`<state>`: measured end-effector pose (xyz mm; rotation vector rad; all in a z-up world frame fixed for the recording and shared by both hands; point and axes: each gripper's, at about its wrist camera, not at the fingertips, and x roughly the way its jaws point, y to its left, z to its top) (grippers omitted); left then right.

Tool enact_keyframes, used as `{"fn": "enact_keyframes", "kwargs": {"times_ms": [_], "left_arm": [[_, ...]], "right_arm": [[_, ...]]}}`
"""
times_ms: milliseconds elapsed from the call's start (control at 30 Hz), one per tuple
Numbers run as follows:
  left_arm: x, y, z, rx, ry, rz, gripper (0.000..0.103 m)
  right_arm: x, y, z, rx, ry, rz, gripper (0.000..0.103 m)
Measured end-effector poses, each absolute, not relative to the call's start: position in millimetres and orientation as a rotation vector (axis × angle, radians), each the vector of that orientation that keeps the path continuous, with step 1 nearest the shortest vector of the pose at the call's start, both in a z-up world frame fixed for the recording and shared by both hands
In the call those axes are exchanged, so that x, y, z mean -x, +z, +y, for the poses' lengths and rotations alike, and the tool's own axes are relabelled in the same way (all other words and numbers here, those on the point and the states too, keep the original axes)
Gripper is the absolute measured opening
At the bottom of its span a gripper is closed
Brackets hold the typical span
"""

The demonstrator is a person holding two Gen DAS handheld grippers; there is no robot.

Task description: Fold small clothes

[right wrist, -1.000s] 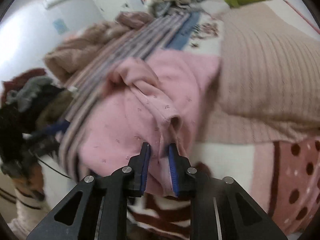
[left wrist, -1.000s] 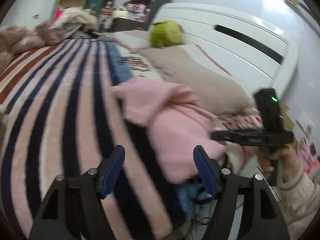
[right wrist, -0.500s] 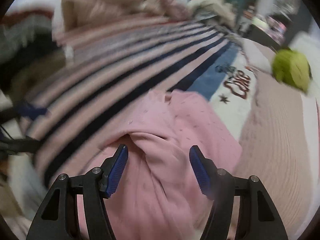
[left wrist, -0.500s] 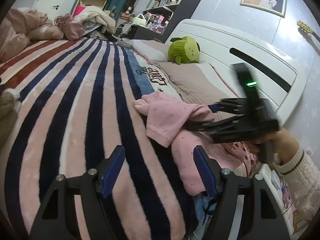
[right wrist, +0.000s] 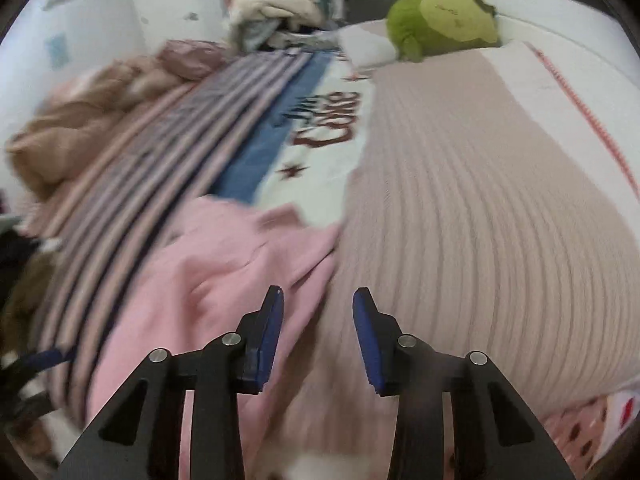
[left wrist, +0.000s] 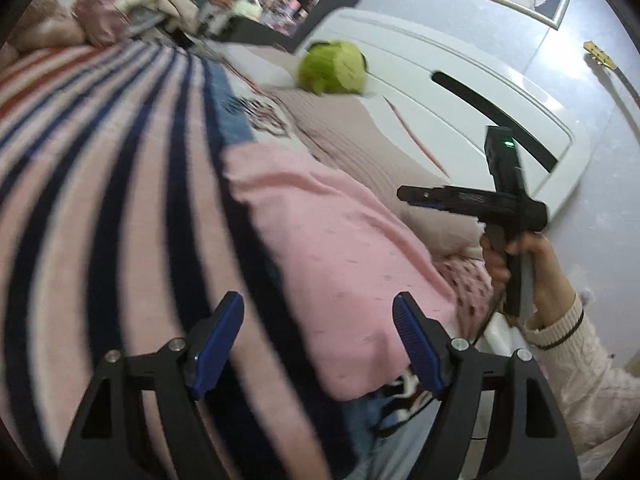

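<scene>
A small pink dotted garment (left wrist: 328, 248) lies bunched on the striped blanket, near the bed's edge. My left gripper (left wrist: 316, 320) hovers just before its near end, and its jaws are opening with no pad pressing on cloth. The right gripper (left wrist: 404, 194), held by a hand (left wrist: 528, 264), hangs above the garment's right side. In the right wrist view the right gripper (right wrist: 319, 304) is above the seam between the pink garment (right wrist: 208, 280) and the ribbed beige pillow. Its jaws are closing with nothing between them.
A pink, navy and red striped blanket (left wrist: 100, 180) covers the bed. A ribbed beige pillow (right wrist: 480, 220) lies right of the garment, with a green plush toy (right wrist: 440, 12) behind it at the white headboard (left wrist: 460, 92). Beige clothes (right wrist: 80, 120) are piled far left.
The right gripper let go of the pink garment's fold, spread wide, then narrowed, and rose away to the right. The garment dropped flatter. The left gripper moved closer to it.
</scene>
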<state>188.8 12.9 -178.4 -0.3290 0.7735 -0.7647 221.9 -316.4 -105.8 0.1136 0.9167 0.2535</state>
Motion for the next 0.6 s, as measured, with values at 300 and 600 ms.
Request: {"fn": "enact_keyframes", "kwargs": {"times_ms": [300,600], "left_arm": [[-182,-205,-42,0.268,-0.788,0.861,0.03],[-126,-178,19,0.157,-0.787,0.836,0.032]], "right_arm": [[-154,-164,-300,-0.211,0.418,1.011,0.036],[-118,-152,-278,-0.299,0.706,1.065,0.024]]}}
